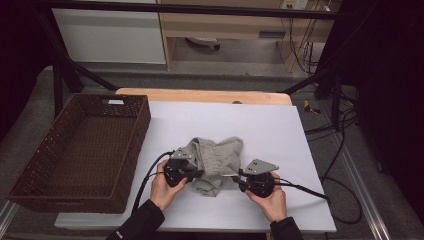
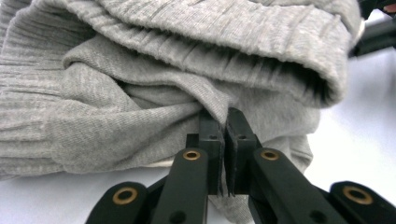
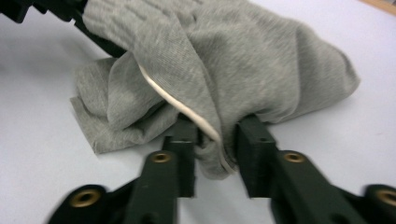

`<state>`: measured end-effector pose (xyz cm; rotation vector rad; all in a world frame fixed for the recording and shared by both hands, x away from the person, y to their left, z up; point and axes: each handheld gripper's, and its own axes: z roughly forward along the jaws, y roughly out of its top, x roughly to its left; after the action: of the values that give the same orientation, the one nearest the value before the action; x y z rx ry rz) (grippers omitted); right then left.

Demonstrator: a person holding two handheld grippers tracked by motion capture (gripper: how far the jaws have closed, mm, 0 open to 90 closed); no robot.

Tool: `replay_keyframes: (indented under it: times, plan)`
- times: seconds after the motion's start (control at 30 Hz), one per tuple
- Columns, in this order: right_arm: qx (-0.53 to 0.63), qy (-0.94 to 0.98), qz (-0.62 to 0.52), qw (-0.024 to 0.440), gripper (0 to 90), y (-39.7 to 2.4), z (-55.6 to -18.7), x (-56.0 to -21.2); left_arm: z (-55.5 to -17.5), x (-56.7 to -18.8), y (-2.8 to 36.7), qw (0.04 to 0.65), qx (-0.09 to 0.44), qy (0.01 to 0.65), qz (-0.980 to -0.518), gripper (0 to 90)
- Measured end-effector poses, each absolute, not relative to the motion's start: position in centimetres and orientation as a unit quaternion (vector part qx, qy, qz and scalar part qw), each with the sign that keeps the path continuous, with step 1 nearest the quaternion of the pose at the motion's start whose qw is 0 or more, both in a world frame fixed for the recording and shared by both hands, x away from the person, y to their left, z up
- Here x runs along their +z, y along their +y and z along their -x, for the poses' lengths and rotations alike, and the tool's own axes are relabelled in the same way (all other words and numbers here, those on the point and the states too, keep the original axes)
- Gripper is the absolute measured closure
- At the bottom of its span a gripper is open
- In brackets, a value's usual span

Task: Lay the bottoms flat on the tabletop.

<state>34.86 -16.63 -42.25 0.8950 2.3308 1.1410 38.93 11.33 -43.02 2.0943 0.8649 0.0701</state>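
High view: a crumpled grey garment [image 1: 214, 161] lies near the middle of the white bench [image 1: 280, 130], toward the person's side. Left gripper [image 1: 192, 175] meets the garment's left edge, right gripper [image 1: 239, 181] its right edge; each is held in a hand coming in from the bottom. A brown woven basket [image 1: 35, 175] sits at the bench's left side, just apart from the garment. Left gripper view: the fingers [image 2: 211, 140] stand almost together, pinched on a thin fold of the grey knit fabric [image 2: 140, 84], which bulks up above and to the left, ribbed band across the top; white bench surface on the right. Right gripper view: the fingers [image 3: 254, 140] are set narrow with a bunch of the grey cloth [image 3: 243, 70] between them, a pale seam edge [image 3: 187, 108] running down into the gap; the pads press the cloth from both sides. The other gripper [image 3: 51, 9] shows dark at the upper left, against the cloth's far side.
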Motion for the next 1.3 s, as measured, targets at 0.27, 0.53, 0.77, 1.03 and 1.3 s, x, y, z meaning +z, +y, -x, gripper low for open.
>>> replay_keyframes:
  times: [0.27,0.53,0.77,1.03,1.3]
  plan:
    - [0.419,0.816,-0.348,0.195,78.4,-18.3,-35.2,-40.3,-38.2,-41.8,13.1,0.407,0.027,0.338,-0.848,88.1]
    - [0.440,0.793,-0.371,0.197,80.6,-20.5,-35.4,-38.0,-38.2,-40.1,15.9,0.402,0.040,0.346,-0.847,88.3]
    - [0.448,0.765,-0.406,0.219,82.2,-22.5,-36.0,-35.7,-38.5,-39.4,16.8,0.377,0.063,0.354,-0.854,88.2]
    - [0.385,0.772,-0.452,0.226,77.5,-22.9,-40.3,-40.5,-38.9,-41.0,16.1,0.382,0.034,0.367,-0.848,83.9]
    - [0.393,0.765,-0.463,0.216,66.2,-24.1,-40.4,-42.2,-39.0,-41.1,16.5,0.393,0.047,0.399,-0.827,43.8]
